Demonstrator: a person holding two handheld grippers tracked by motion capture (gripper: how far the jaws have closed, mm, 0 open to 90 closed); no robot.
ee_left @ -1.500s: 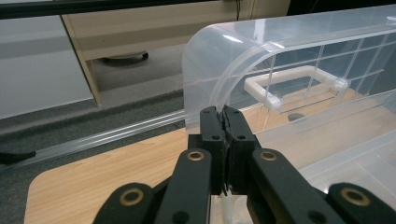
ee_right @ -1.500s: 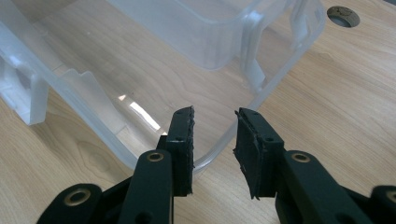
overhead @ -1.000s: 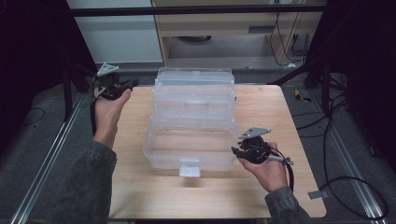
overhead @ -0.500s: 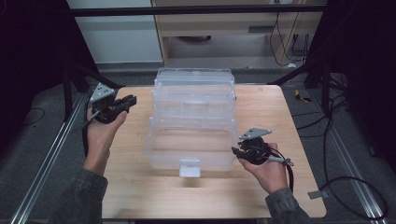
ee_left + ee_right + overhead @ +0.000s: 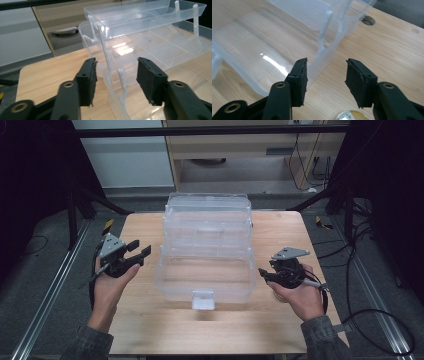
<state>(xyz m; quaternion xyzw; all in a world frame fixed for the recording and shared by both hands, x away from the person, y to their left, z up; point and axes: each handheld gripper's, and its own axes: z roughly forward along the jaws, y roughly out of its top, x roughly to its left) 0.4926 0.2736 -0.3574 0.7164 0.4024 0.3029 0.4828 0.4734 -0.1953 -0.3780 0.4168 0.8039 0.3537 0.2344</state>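
A clear plastic tiered box (image 5: 207,247) stands opened out on the wooden table (image 5: 280,232), its trays stepped back above the front bin. My left gripper (image 5: 139,252) hovers just left of the box, apart from it. Its jaws have just been opening and stand open; in the left gripper view (image 5: 116,72) the box's white hinge arms (image 5: 106,52) rise beyond the gap, untouched. My right gripper (image 5: 261,272) sits at the box's right front wall. Its jaws have also just been opening, and the clear wall (image 5: 329,53) runs past its left pad (image 5: 299,77) without being pinched.
A small white latch (image 5: 203,299) sticks out of the box's front. A round metal disc (image 5: 348,115) lies on the table under my right gripper, and a hole (image 5: 368,20) pierces the tabletop beyond. A cabinet stands behind the table; metal rails flank it.
My left hand came from the table's far left corner toward me and down beside the box, and its jaws opened. The right gripper's jaws spread at the box's right wall.
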